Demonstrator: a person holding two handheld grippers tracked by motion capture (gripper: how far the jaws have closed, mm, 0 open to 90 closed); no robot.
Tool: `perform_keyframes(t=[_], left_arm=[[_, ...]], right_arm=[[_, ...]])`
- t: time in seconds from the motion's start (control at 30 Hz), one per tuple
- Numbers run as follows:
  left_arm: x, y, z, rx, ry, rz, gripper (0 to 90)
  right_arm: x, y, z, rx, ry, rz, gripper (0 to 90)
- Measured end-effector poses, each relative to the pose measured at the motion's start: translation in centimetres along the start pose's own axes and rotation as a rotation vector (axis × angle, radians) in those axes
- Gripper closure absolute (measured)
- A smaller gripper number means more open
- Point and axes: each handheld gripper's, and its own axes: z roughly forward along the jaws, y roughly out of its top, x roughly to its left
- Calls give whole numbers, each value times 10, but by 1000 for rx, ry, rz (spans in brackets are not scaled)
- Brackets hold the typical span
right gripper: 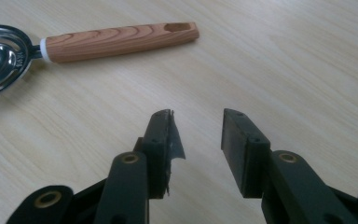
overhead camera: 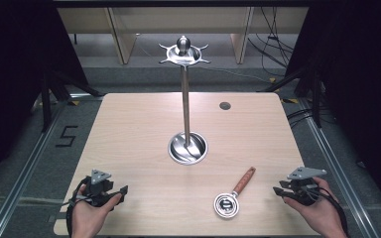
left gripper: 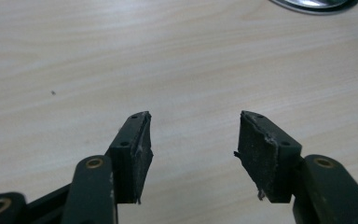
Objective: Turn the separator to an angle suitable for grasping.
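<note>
A steel scoop with a wooden handle [overhead camera: 243,181] lies flat near the table's front, its round bowl [overhead camera: 226,205] toward me; the right gripper view has the handle [right gripper: 121,41] at upper left. A tall steel stand [overhead camera: 185,104] rises from a round base [overhead camera: 187,148] at the table's middle, topped by a disc with hooks [overhead camera: 183,53]. My left gripper [overhead camera: 124,191] rests at the front left, open, nothing between its pads [left gripper: 133,149]. My right gripper [overhead camera: 277,191] sits at the front right, open and empty, its jaws pointing toward the scoop, a short way from it.
A small dark round hole [overhead camera: 224,105] marks the table's far right part. The wooden table [overhead camera: 129,129] stands on a grey floor with metal rails and cables. An edge of the stand's base [left gripper: 314,4] peeks in at the top of the left gripper view.
</note>
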Motion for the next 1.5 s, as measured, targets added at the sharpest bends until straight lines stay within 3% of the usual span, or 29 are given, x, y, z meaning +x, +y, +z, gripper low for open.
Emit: perform_keyframes(t=[0.1, 0.13, 0.17, 0.2, 0.27, 0.33, 0.37, 0.47, 0.5, 0.53, 0.57, 0.6, 0.63, 0.67, 0.7, 0.8, 0.93, 1.0, 1.07, 1.1, 1.2, 1.4, 1.43, 1.5], left_arm=[[-8, 5, 6, 2, -24, 34, 431], [-11, 6, 8, -2, -31, 40, 430], [-14, 6, 9, -3, -39, 45, 430], [-17, 6, 11, 6, -49, 59, 430], [-18, 6, 11, 4, -57, 61, 430], [-18, 6, 11, -3, -53, 55, 429], [-17, 5, 11, 4, -53, 41, 425], [-13, 4, 12, 8, -63, 37, 425], [-12, 4, 11, 18, -56, 42, 425], [-12, 4, 10, 17, -51, 40, 424], [-12, 4, 10, 8, -56, 36, 424], [-13, 4, 10, -7, -57, 34, 423], [-12, 5, 9, 3, -57, 48, 420], [-12, 5, 9, 9, -62, 46, 420], [-13, 4, 10, -1, -64, 35, 420], [-13, 4, 10, -1, -65, 37, 419], [-13, 5, 9, -4, -56, 40, 419], [-13, 5, 9, -2, -57, 40, 417], [-12, 4, 9, -3, -71, 39, 417], [-12, 5, 8, 4, -62, 59, 417], [-11, 5, 8, 3, -69, 59, 416], [-12, 4, 8, 4, -67, 58, 416], [-12, 4, 8, 3, -67, 58, 416], [-11, 4, 8, 4, -71, 60, 415]], right_arm=[[3, 0, 4, -12, 5, -4, 709], [5, 2, 2, 26, 26, 6, 744], [8, 4, 4, 18, 44, 22, 784], [9, 8, 6, 39, 50, -17, 862], [9, 14, 7, 78, 70, -38, 898], [9, 17, 10, 81, 70, -45, 900], [10, 23, 14, 156, 75, -41, 900], [11, 27, 18, 195, 75, -25, 900], [7, 29, 22, 184, 71, -62, 900], [12, 31, 23, 225, 71, 10, 900], [12, 31, 23, 225, 71, 10, 900], [7, 33, 24, 210, 64, -41, 900], [8, 35, 24, 232, 75, -16, 900], [7, 37, 27, 227, 72, -33, 900], [9, 40, 27, 250, 75, -11, 900], [7, 47, 34, 246, 64, -30, 900], [9, 58, 40, 261, 75, -16, 900], [8, 63, 45, 273, 69, -41, 900], [10, 67, 49, 301, 63, -15, 900], [10, 69, 51, 304, 67, -15, 900], [9, 75, 57, 324, 76, -49, 900], [8, 85, 64, 374, 72, -26, 900], [6, 86, 66, 376, 68, -55, 900], [5, 88, 68, 390, 65, -64, 900]])
